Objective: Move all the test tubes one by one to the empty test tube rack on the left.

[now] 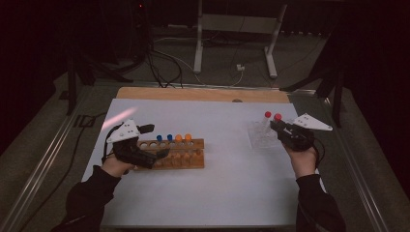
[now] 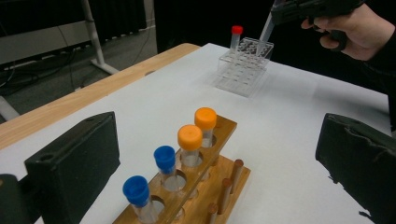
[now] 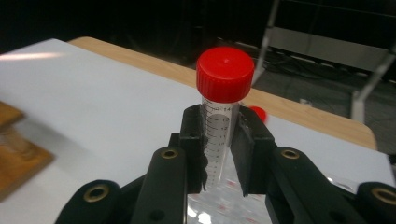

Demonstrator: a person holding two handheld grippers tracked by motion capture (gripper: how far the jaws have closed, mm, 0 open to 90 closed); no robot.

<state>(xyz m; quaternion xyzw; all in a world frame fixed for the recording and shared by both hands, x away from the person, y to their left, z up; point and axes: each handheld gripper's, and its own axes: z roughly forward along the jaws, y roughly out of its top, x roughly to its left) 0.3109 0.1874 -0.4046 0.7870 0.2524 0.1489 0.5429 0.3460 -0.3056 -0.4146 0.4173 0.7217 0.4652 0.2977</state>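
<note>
a red-capped tube (image 3: 224,112) is gripped just below its cap by the right gripper (image 3: 219,149), its fingers (image 3: 194,140) closed against both sides of the clear body. in the left gripper view the tube's tip is seen above the clear rack (image 2: 243,65), lifted out of it, while a second red-capped tube (image 2: 236,37) is left standing in that rack. the left gripper (image 1: 145,142) is held over the left end of the wooden rack (image 1: 191,157), its fingers (image 2: 74,163) spread wide around nothing. two blue-capped tubes (image 2: 164,161) and two orange-capped tubes (image 2: 190,140) are seated in the wooden rack. both racks are set well apart on the white surface (image 1: 227,183).
</note>
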